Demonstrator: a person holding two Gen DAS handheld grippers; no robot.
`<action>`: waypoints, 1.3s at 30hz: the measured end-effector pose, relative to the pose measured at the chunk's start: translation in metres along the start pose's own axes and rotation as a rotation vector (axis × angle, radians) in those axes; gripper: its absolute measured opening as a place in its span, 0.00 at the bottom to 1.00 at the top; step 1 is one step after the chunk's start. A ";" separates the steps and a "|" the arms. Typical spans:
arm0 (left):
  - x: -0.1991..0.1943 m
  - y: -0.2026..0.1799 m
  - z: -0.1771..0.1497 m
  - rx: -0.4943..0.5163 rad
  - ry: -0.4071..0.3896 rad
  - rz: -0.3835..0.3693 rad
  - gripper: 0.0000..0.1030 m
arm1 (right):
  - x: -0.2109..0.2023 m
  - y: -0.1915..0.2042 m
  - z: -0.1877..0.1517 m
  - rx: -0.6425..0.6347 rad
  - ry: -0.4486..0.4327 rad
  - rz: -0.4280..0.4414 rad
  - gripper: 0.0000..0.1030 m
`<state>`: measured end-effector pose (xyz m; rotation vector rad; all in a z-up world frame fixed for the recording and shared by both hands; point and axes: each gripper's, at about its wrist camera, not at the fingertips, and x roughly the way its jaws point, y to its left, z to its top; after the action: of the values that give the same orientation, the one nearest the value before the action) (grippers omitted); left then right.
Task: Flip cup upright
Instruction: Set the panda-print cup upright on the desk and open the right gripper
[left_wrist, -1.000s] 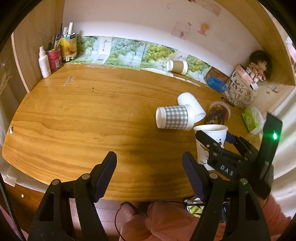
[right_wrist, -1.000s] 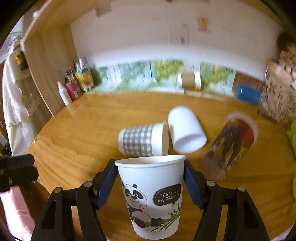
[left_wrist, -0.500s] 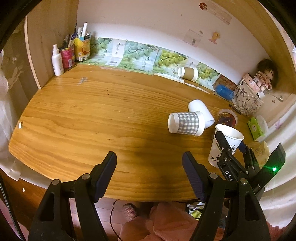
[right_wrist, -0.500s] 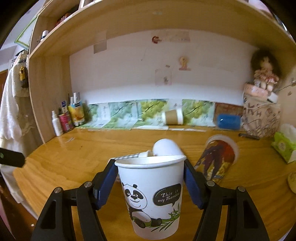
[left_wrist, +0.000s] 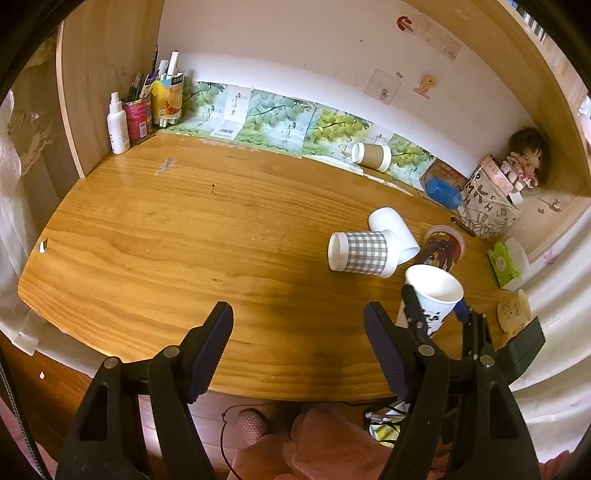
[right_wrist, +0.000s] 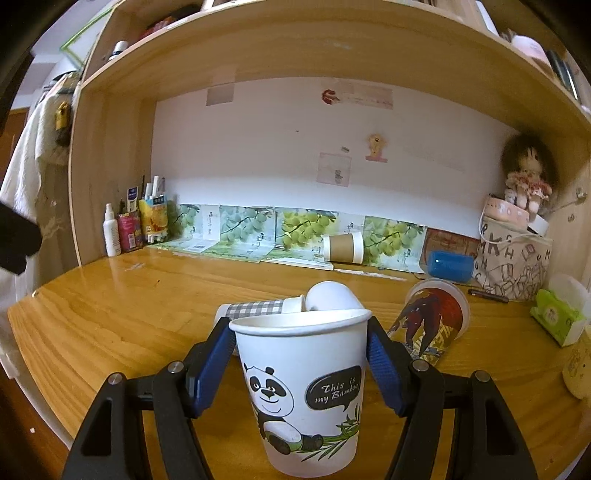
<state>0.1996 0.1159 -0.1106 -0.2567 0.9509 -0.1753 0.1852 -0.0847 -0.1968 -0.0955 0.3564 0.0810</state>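
wooden desk (left_wrist: 155, 236) under a shelf. right gripper (right_wrist: 300, 356) clenches the panda cup (right_wrist: 308, 391) upright near the desk's front right edge. best to lower it level until the base seats, then let go. left gripper (left_wrist: 297, 343) is released, empty. only the left view shows the cup's open mouth; only the right shows its print.
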 end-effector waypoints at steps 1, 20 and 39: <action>0.000 0.000 -0.001 0.002 0.000 0.001 0.74 | 0.000 0.001 -0.001 -0.003 -0.001 0.002 0.68; 0.007 0.000 -0.010 -0.003 0.041 -0.001 0.74 | -0.004 0.005 -0.021 0.017 0.015 -0.015 0.68; 0.018 -0.022 -0.016 0.045 0.089 -0.036 0.74 | -0.015 0.001 -0.027 0.045 0.012 0.045 0.70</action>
<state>0.1962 0.0883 -0.1269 -0.2262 1.0300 -0.2426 0.1621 -0.0880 -0.2168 -0.0433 0.3721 0.1166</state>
